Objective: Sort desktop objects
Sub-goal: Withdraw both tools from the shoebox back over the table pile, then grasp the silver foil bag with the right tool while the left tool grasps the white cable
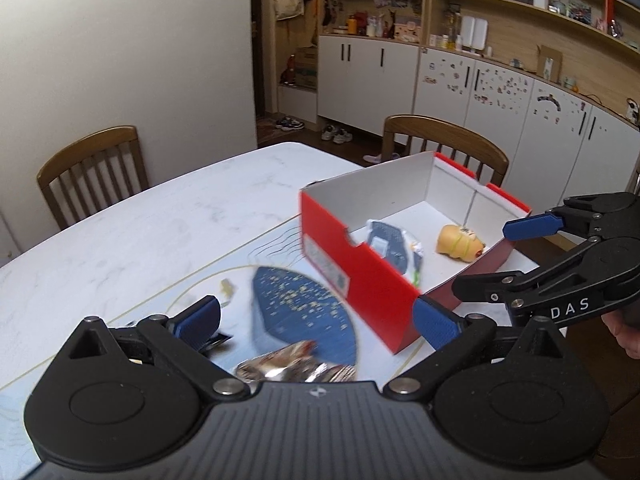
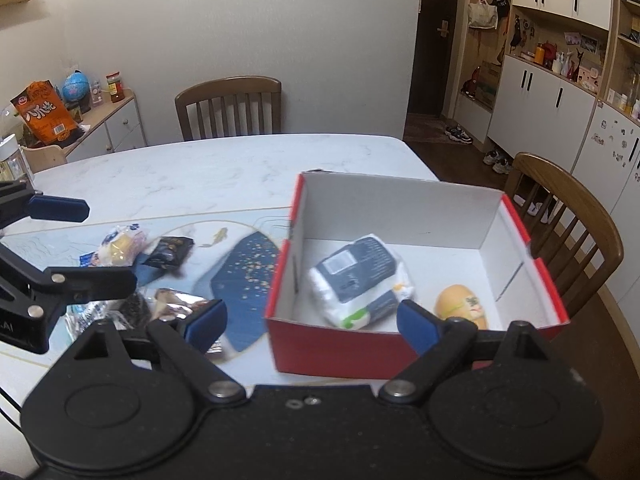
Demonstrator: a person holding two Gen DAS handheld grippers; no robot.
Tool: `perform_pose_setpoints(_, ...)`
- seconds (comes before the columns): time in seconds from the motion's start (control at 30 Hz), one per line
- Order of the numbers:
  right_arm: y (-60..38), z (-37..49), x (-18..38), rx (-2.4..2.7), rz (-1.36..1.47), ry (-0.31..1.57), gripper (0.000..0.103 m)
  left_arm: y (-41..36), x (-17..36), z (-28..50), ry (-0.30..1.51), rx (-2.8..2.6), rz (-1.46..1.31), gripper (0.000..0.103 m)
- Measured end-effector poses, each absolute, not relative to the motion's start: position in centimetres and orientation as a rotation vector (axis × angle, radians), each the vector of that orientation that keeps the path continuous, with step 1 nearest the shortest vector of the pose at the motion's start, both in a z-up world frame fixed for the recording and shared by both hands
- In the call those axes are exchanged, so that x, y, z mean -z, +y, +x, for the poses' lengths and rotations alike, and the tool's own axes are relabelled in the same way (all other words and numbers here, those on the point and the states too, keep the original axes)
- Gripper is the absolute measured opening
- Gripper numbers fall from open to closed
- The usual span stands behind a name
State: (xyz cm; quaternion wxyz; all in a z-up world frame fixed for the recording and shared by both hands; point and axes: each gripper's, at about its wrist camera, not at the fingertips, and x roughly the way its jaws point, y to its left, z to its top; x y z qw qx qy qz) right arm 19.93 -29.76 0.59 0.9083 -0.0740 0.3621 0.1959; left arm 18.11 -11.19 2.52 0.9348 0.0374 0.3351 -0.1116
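Left claw point(image 1: 318, 322) spread wide, nothing between pads — silver foil packet point(image 1: 296, 366) just below it on desk point(image 1: 160, 216). Red box point(image 1: 360, 272) beside holds pouch point(image 1: 390, 242) and yellow toy point(image 1: 460, 242).

Right claw point(image 2: 312, 320) spread, empty, over red box point(image 2: 340, 352) front wall — snack packets point(image 2: 120, 244) left on desk.

Each camera sits just behind its own claw, angled down over the tabletop point(image 1: 160, 208) from close range. The left view faces the cabinets point(image 1: 500, 92); the right view faces a plain wall point(image 2: 240, 40). Both share the red box point(image 1: 360, 280) point(image 2: 400, 356).
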Motion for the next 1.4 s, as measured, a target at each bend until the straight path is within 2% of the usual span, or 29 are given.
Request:
perform_pose_setpoints(0.7, -21.6, 17.4, 2.1, -0.431, -0.164, 0.760, 0.089, -2.9, 0.1, 12.3, 0.630, 0.127, 0.071, 0.103)
perform_pose_setpoints(1.4, -17.8, 18.3, 5.3, -0.454, -0.202, 0.799, 0.087, 0.7, 6.4, 10.9, 0.745, 0.072, 0.059, 0.103)
